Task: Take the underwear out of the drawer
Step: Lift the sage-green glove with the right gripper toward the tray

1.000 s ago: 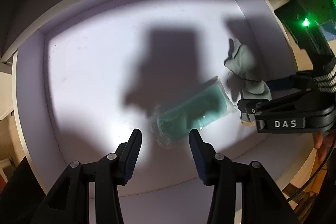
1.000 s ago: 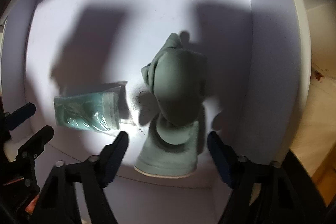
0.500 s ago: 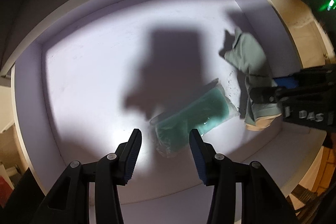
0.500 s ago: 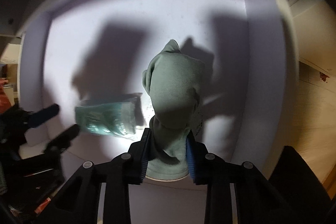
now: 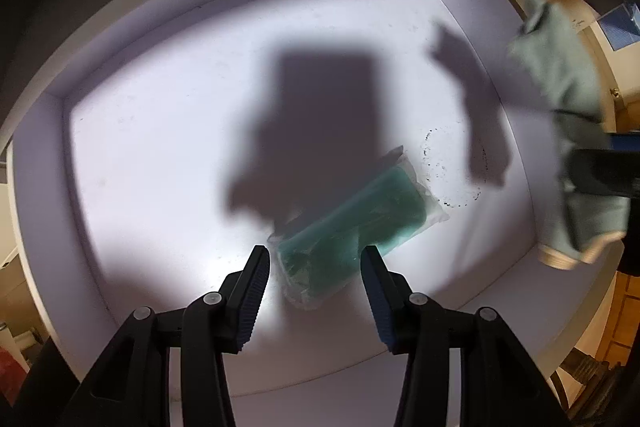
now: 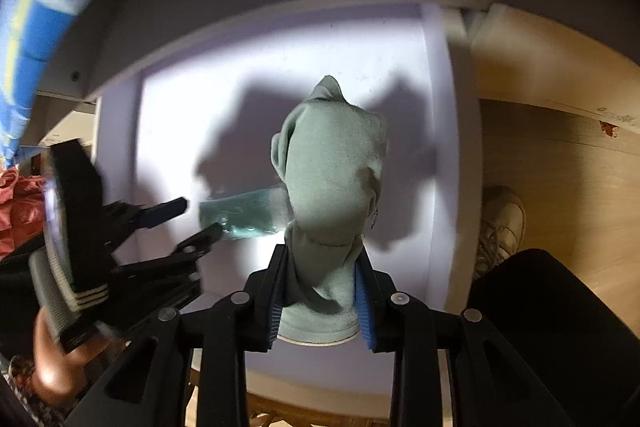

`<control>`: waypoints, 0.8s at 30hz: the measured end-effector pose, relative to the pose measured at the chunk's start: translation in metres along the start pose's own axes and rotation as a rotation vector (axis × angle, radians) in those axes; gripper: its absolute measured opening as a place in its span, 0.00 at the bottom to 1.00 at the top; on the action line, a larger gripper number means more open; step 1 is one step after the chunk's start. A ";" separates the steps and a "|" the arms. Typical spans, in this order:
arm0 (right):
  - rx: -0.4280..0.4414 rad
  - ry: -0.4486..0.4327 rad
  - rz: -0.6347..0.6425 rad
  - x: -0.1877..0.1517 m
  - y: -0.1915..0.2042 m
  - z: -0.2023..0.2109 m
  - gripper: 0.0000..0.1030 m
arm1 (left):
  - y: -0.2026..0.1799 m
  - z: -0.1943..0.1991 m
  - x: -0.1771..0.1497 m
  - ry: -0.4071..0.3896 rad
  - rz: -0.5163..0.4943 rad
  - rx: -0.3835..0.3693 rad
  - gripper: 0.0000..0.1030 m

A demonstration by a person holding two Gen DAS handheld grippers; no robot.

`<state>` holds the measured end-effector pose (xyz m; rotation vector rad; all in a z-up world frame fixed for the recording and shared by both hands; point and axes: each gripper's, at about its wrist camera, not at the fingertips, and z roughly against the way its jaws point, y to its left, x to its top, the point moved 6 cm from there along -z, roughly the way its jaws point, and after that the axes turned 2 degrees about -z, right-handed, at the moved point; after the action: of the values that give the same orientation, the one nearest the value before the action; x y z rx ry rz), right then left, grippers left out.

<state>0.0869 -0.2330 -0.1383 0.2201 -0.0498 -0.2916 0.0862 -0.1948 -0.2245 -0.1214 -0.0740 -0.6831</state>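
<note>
Here, grey-green underwear (image 6: 334, 183) is pinched between the closed jaws of the right gripper (image 6: 320, 297) and hangs clear above the white drawer (image 6: 434, 131), near its right wall. A second pair, sealed in a clear packet (image 5: 356, 223), is left lying on the drawer floor. The left gripper (image 5: 314, 291) is held straight above it, jaws partly open and empty. Only a bunched fold near the waistband is seen to be caught, so the cloth could be lost if it is swung or snagged on the drawer wall. The slick packet could be pushed aside by a misaligned grasp.
</note>
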 end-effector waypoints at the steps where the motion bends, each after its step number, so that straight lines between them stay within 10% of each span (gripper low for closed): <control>1: 0.004 -0.008 0.004 -0.001 0.000 0.006 0.30 | -0.002 -0.001 0.003 0.004 -0.001 -0.007 0.46; 6: 0.066 -0.044 -0.004 -0.011 -0.001 0.022 0.30 | -0.012 -0.001 0.010 -0.009 -0.051 0.006 0.47; 10: 0.107 -0.090 -0.020 -0.016 -0.005 0.050 0.30 | -0.018 -0.010 0.014 0.003 -0.092 0.027 0.73; 24: 0.123 -0.375 -0.011 0.005 0.000 0.211 0.30 | -0.022 -0.026 0.014 0.033 -0.118 0.071 0.73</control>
<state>0.0745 -0.2786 0.0672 0.2856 -0.4388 -0.3386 0.0843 -0.2242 -0.2465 -0.0382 -0.0744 -0.7990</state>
